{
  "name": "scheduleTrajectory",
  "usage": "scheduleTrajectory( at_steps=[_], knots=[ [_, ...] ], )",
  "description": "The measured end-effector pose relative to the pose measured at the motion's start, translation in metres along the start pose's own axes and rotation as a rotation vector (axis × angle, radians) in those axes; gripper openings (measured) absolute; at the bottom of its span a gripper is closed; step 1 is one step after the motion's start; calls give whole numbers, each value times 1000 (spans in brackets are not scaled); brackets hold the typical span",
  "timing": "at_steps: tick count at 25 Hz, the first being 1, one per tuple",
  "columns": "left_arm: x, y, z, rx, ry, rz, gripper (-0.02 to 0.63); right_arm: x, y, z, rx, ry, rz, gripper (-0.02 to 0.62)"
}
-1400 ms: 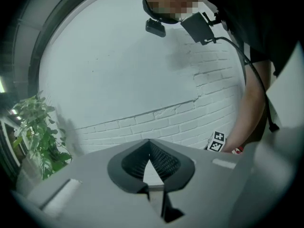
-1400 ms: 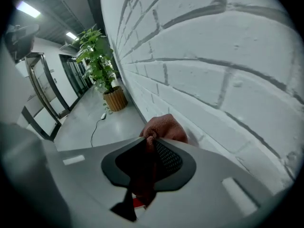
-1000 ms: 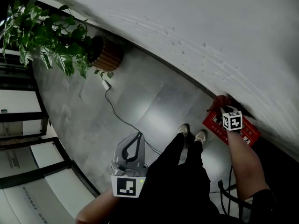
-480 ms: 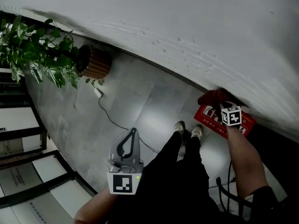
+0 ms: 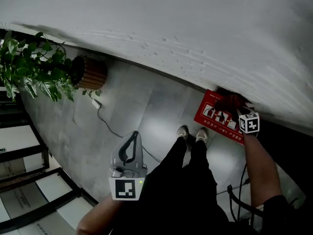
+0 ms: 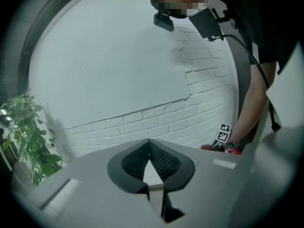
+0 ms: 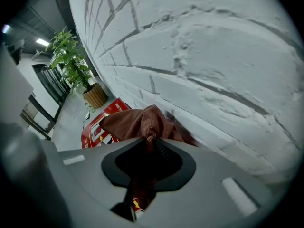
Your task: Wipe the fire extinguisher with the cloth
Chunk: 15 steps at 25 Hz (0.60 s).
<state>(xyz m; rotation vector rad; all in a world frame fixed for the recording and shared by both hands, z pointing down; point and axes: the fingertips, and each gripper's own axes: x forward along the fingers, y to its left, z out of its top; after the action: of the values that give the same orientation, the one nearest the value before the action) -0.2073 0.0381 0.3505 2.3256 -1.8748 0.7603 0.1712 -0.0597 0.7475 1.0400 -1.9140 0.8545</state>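
The red, flat-topped fire extinguisher box [image 5: 217, 115] sits on the grey floor [image 5: 146, 106] against the white brick wall [image 5: 171, 28], centre right of the head view. A rust-brown terry cloth [image 7: 142, 120] is bunched over its wall-side edge. The right gripper's [image 7: 151, 139] fingers pinch the cloth, probably to drag it across the lid. The left gripper [image 6: 149, 144], fingers together and empty, hangs at lower left, clear of the work.

- What colour is the cloth [image 7: 142, 122] showing?
- It is showing reddish brown. The fire extinguisher box [image 5: 217, 115] is showing red with white pictures.
- And around them?
- The wall [image 5: 195, 33] is showing white brickwork, the floor [image 5: 146, 102] is looking grey, the plant [image 5: 29, 72] green, and its pot [image 5: 93, 75] is showing brown ribbing.
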Motion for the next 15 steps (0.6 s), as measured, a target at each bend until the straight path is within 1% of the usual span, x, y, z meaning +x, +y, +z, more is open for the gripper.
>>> scheduleTrajectory(
  at_steps=[4,8,10,15],
  knots=[
    [6,-11,8,1,-18,-31,0,-18,-27,-22,64,1,-42,54],
    [14,-21,17,31,-41,-72,0,-38,-54,-46,124,11,-83,54],
    [17,-25,19,32,-40,-83,0,-47,-66,-57,149,14,-103,54],
    [22,-37,24,39,-45,-114,0,-65,-85,-77,159,22,-149,54]
  ],
)
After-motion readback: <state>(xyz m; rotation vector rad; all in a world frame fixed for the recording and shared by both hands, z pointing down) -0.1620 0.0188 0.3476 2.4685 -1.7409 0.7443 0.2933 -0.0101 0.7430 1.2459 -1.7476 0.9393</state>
